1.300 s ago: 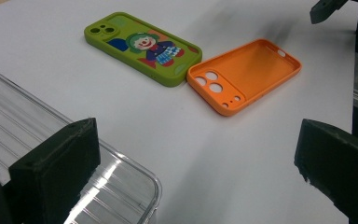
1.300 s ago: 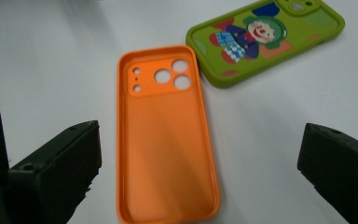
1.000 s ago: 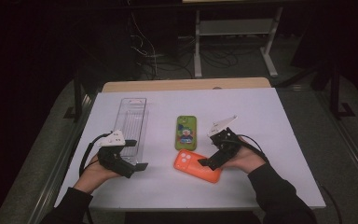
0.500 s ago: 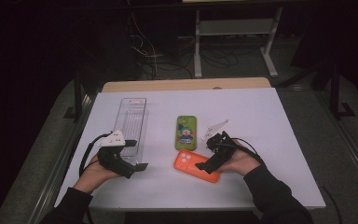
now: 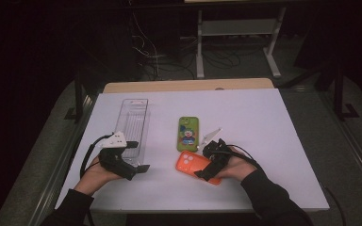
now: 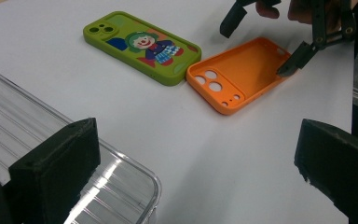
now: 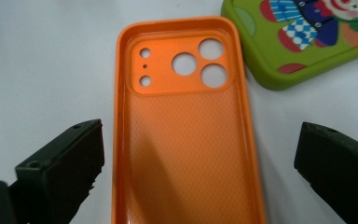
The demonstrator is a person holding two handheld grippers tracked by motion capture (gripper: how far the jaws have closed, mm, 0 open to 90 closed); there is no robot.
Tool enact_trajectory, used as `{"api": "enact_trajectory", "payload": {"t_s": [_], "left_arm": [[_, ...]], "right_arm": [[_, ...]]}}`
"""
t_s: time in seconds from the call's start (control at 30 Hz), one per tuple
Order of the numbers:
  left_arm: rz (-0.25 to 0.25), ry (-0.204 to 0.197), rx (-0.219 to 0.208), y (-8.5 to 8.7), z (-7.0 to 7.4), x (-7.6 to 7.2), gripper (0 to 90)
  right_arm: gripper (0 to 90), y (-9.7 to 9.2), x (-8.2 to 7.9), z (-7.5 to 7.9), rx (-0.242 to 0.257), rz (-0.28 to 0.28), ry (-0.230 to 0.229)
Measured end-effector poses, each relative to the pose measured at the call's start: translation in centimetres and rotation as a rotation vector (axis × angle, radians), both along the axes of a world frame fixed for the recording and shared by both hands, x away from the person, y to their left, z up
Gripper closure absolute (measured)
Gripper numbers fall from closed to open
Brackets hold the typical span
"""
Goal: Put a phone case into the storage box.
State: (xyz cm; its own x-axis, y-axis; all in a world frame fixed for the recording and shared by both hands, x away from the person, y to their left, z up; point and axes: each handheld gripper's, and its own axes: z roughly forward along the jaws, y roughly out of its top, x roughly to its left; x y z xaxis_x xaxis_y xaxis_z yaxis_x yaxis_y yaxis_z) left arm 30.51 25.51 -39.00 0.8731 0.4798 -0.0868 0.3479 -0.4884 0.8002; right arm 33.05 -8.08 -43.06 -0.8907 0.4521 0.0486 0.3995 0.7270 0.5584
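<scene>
While hollow side up, orange case (image 7: 186, 140) (three lens holes)

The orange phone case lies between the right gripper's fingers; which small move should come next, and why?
Probably lower the right gripper a little and close it across the orange phone case. Its fingers stand open on both sides of the case, which lies flat, hollow side up, beside the green case. No finger touches it yet.
</scene>
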Motion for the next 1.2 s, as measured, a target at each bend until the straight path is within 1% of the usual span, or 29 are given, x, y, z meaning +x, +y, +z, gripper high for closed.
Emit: {"api": "enact_trajectory", "payload": {"t_s": [0.07,0.13,0.17,0.27,0.4,0.53,0.77,0.83,0.87,1.2], "left_arm": [[0.001,-0.003,-0.007,0.0,0.0,0.0,0.0],[0.000,-0.001,-0.004,0.0,-0.1,0.0,0.0],[0.001,0.000,-0.005,0.0,-0.1,0.0,0.0],[0.000,0.003,-0.005,-0.1,-0.1,0.0,0.0],[0.000,0.001,-0.005,0.0,-0.1,0.0,0.0],[0.000,0.004,-0.005,-0.1,-0.1,0.0,0.0],[0.002,0.004,-0.005,-0.1,-0.1,0.0,0.0],[0.002,0.004,-0.005,-0.1,-0.1,0.0,0.0],[0.002,0.003,-0.004,-0.1,-0.1,0.0,0.0],[0.004,0.003,-0.003,-0.2,-0.1,-0.1,0.0]], "right_arm": [[2.0,0.2,-0.1,-0.2,0.000,0.005,0.004],[3.4,0.3,-0.2,-0.3,0.004,0.011,0.012],[3.9,0.3,-0.2,-0.4,-0.003,0.017,0.005],[5.8,0.6,-0.3,-0.6,-0.009,0.023,0.004],[11.2,0.7,-0.4,-0.7,-0.006,0.019,-0.003],[14.0,0.8,-0.4,-0.9,-0.005,0.020,-0.001],[13.7,0.9,-0.5,-1.1,-0.019,0.021,-0.003],[13.5,1.0,-0.6,-1.1,-0.029,0.023,-0.011],[13.3,1.2,-0.7,-1.2,-0.046,0.031,-0.028],[15.1,1.1,-0.9,-1.2,-0.038,0.026,-0.029]]}}
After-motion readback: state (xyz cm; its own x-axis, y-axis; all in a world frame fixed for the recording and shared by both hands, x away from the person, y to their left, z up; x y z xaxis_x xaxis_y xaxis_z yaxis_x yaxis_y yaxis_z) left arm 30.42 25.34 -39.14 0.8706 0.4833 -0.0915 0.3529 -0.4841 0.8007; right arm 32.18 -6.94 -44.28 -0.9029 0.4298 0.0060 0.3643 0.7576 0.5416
